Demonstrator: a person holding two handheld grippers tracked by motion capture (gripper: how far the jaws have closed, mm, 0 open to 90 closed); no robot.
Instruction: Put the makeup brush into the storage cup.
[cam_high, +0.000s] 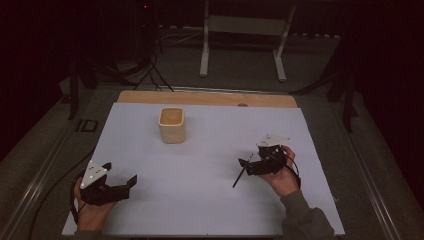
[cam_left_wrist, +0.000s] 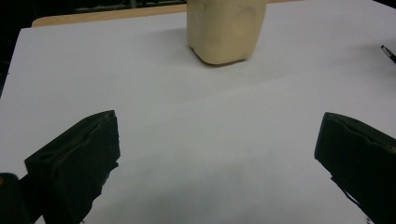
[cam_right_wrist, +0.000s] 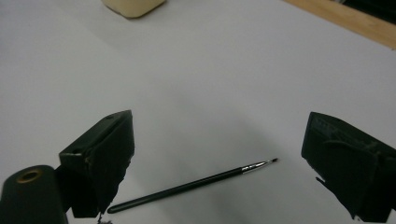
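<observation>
A thin black brush (cam_right_wrist: 191, 185) lies flat on the white counter (cam_high: 210, 200), between the spread jaws of the right tongs (cam_right_wrist: 217, 163) and touching neither. In the right gripper view its silver ferrule and dark tip point toward 2 o'clock and its handle end stops just short of the left jaw. In the high view the brush (cam_high: 238, 177) is a short dark sliver at about 4 o'clock on the counter, its upper end hidden under the right tongs (cam_high: 250, 164), so its full length cannot be made out there. In the left gripper view, a dark sliver cut off at the right edge may be the same brush; it is too small to tell.

The right tongs are held by a hand (cam_high: 282, 175) whose sleeve runs off the bottom edge. The left tongs (cam_high: 121, 176) sit at about 8 o'clock on the counter, jaws wide apart and pinching nothing; in the left gripper view (cam_left_wrist: 217, 154) both jaws are cut off by the frame.

A cream cup (cam_high: 172, 125) stands upright at about 11 o'clock, well apart from both tongs. Its top is cropped in the left gripper view (cam_left_wrist: 226, 30), and in the right gripper view a corner of its base (cam_right_wrist: 133, 5) is seen. The room beyond the counter is too dark to read.
</observation>
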